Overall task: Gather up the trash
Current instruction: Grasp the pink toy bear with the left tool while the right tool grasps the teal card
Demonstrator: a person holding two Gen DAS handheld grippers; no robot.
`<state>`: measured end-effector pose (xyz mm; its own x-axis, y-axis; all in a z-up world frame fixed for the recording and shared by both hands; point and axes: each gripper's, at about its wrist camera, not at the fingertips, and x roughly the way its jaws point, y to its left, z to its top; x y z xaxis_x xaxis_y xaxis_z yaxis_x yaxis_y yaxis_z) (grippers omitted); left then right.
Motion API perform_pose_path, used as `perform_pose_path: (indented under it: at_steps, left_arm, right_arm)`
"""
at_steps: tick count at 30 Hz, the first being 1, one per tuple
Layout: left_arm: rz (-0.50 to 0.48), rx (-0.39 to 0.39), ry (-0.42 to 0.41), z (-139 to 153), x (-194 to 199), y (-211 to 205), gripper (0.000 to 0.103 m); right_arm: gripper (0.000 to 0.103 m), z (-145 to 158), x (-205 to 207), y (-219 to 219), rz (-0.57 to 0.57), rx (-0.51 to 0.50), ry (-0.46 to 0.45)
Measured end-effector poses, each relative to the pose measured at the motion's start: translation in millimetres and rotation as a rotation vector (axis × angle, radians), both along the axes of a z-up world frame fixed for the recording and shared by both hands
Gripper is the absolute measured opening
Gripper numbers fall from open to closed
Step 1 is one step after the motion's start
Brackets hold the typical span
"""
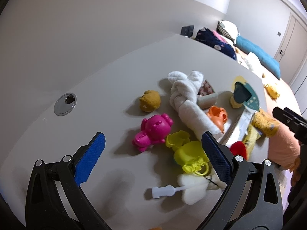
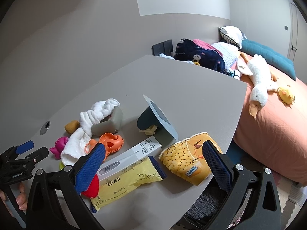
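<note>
Glossy yellow wrapper [image 2: 126, 180] beside crushed paper cup [image 2: 189, 161].

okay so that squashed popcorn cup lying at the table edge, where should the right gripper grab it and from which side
Probably by the open rim of the popcorn cup. It lies on its side at the table edge, its crumpled mouth pointing away toward the bed, flattened enough to fit between the fingers. The right gripper, open, already frames it, so come from above and the near side, one finger each side of the crushed wall near the rim.
</note>
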<state>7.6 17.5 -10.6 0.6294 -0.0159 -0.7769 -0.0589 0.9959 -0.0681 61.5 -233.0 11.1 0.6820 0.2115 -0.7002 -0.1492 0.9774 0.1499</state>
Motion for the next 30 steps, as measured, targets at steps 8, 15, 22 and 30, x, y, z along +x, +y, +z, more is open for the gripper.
perform_pose_path:
  at_steps: [8,15,22,30]
  left_arm:
    - [0.028,-0.003,0.031,-13.1,12.9,12.4,0.097]
    - [0.026,0.034,0.058,-27.3,29.5,14.8,0.092]
    - [0.004,0.041,0.094,-43.6,44.1,15.2,0.088]
    - [-0.017,0.035,0.119,-56.6,49.9,14.5,0.066]
  right_arm:
    - [0.1,-9.8,21.7,1.0,0.005,-0.018,0.027]
    - [0.1,-20.2,46.9,12.1,0.017,-0.065,0.045]
    - [0.1,-41.8,75.2,21.5,0.035,-0.093,0.092]
    - [0.091,-61.1,97.0,28.7,0.046,-0.102,0.124]
